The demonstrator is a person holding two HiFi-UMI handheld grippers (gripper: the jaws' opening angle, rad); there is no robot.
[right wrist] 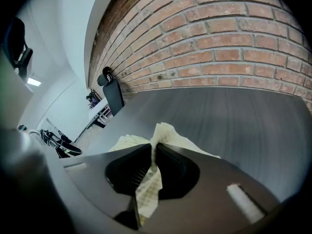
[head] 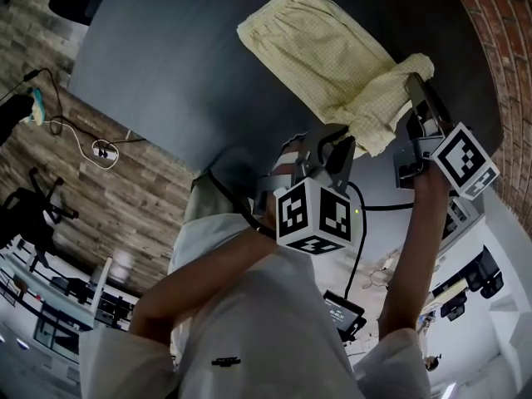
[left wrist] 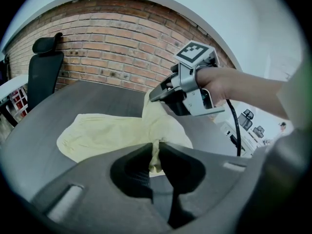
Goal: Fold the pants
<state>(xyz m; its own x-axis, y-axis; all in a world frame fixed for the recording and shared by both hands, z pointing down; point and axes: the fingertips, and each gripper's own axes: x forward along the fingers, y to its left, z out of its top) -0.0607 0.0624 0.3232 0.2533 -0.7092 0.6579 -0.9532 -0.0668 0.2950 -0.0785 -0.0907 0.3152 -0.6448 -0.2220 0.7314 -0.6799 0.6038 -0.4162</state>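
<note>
The pale yellow pants [head: 320, 56] lie on the dark grey table [head: 166, 73], their near end lifted and bunched. My left gripper [head: 335, 148] is shut on a pinch of that cloth; in the left gripper view the fabric [left wrist: 107, 133] runs out from between its jaws [left wrist: 155, 149]. My right gripper [head: 413, 81] is shut on another corner of the pants, held a little above the table. In the right gripper view a strip of the cloth [right wrist: 170, 135] hangs through its jaws [right wrist: 153, 150]. The right gripper [left wrist: 152, 97] also shows in the left gripper view, over the pants.
A brick wall [head: 499, 40] runs along the table's far side. A black chair [left wrist: 41, 67] stands at the table's far left end. Cables [head: 91, 144] lie on the wood-plank floor beside the table. A black cord [left wrist: 235, 130] trails from the right gripper.
</note>
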